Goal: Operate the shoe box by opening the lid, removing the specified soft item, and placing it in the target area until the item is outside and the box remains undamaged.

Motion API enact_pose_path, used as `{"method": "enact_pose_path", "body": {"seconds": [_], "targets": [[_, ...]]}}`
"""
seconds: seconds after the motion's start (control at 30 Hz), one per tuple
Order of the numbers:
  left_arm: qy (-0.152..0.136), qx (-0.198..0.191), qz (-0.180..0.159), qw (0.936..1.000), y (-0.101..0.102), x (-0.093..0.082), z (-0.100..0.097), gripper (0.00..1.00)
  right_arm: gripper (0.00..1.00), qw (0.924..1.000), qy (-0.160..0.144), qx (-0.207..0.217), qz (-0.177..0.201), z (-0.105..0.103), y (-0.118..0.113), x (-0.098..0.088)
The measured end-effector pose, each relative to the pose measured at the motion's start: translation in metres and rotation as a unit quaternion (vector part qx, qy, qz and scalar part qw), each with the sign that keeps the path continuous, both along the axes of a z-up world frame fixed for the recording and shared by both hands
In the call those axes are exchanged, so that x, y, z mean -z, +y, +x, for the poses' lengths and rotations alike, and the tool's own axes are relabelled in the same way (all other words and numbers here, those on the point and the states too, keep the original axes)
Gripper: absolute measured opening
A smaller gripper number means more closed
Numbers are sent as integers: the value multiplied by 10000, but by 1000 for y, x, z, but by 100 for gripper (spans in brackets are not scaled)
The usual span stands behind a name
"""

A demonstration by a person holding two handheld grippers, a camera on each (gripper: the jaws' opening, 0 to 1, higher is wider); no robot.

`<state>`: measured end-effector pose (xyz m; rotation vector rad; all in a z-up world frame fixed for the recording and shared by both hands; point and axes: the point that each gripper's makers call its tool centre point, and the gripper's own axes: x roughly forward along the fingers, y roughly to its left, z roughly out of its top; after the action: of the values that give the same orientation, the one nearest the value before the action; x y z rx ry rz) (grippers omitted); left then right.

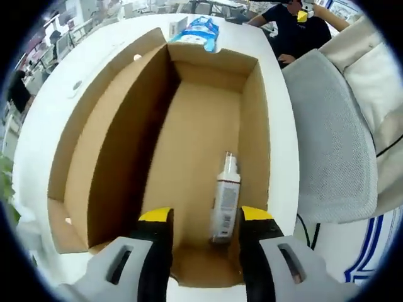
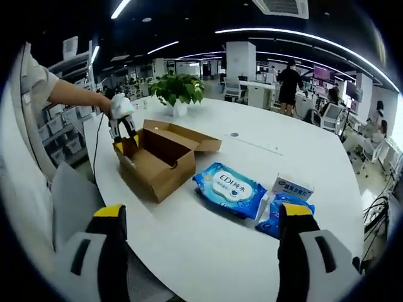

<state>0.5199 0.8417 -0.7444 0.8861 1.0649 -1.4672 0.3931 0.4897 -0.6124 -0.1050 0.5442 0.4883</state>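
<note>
We have the box (image 1: pixel 189 157) open on the counter (image 2: pixel 252 157), lid folded out to one side. The one thing left inside is a small spray bottle (image 1: pixel 225 201), lying flat on the box floor close to the near end wall and beside the right wall. Its long axis runs along the box, nozzle pointing away from us. Our left gripper (image 1: pixel 204 236) hangs just over that near end, fingers (image 1: pixel 157 220) moderately apart with nothing between them; the bottle lies a little right of their midline, almost against the right finger. Our right gripper (image 2: pixel 201 220) is well back from the box, fingers wide and holding nothing, so we judge the left far nearer for the pick. Wipes packs (image 2: pixel 230 189) already lie on the counter beside the box.
</note>
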Motion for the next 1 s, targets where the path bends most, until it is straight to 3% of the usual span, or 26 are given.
{"method": "enact_pose_path", "body": {"seconds": [0.27,0.57,1.0], "targets": [[-69,311,71,9995,-5,6,1,42,96,10000,-16,14,23,-9,8,-7],[-41,580,247,9980,-6,17,-2,42,96,9997,154,166,10,-13,3,5],[70,568,271,9980,-6,25,-1,40,96,9996,236,177,-36,-14,0,13]]}}
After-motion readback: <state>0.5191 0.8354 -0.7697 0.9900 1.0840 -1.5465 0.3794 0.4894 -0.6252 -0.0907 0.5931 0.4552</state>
